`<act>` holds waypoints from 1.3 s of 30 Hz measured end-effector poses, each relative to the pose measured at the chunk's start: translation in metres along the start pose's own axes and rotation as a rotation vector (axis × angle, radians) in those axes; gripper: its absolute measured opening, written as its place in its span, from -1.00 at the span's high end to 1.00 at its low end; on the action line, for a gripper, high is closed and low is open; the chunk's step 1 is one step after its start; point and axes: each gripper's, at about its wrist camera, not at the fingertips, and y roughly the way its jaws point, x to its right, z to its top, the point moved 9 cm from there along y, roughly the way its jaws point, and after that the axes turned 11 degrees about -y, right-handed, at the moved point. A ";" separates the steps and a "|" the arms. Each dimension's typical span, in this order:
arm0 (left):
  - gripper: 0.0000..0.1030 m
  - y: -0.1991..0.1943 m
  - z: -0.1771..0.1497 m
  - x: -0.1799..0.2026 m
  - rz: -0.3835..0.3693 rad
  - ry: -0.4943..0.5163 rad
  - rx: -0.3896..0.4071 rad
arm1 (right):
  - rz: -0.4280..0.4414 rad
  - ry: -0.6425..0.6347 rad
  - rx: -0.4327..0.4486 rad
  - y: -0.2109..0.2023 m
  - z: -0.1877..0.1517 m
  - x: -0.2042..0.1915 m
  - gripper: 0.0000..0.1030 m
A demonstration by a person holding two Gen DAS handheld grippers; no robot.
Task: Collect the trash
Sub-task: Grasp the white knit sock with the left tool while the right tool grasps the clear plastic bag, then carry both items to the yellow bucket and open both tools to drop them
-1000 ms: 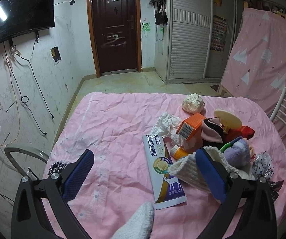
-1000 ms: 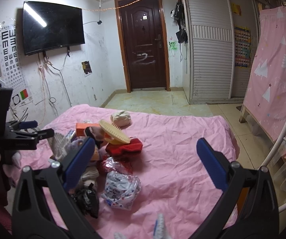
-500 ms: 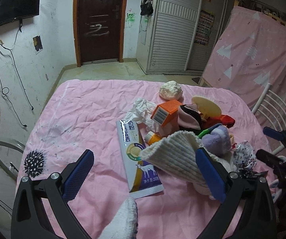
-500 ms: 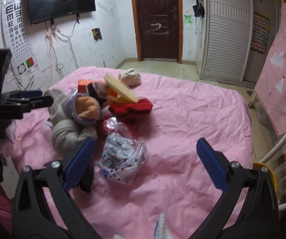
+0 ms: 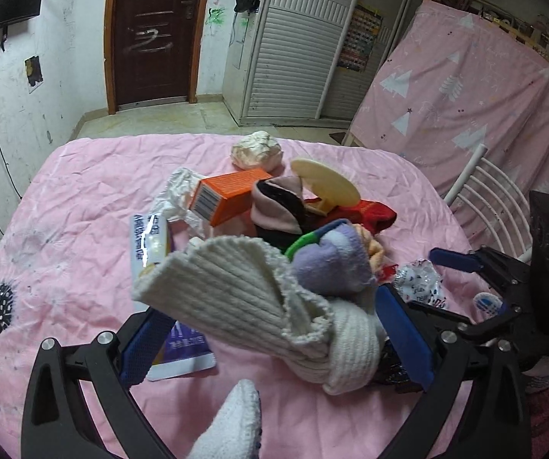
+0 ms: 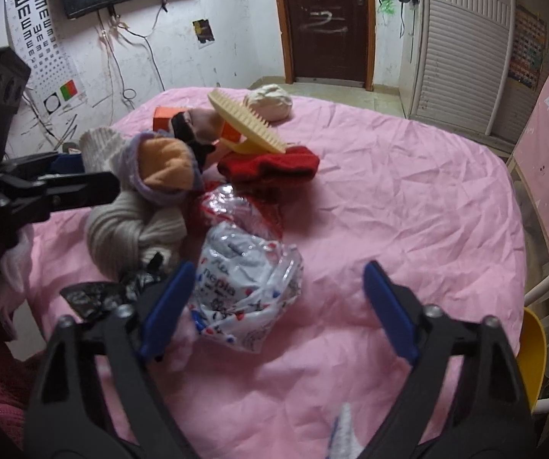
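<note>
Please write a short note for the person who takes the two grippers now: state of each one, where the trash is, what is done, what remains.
Left gripper: jaws open around the cream knit sock, not closed on it.
Right gripper: jaws open, empty, left jaw beside the printed plastic wrapper.
Trash on the pink bed: that wrapper, black wrapper, crumpled tissue, orange box, flat milk powder packet, mixed with socks.
Done: nothing held.
Left: pick up all the trash. No bin in view.
</note>
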 end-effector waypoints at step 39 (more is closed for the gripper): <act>0.89 -0.049 -0.021 0.028 0.014 0.076 0.085 | 0.024 0.156 0.200 -0.058 -0.012 0.035 0.24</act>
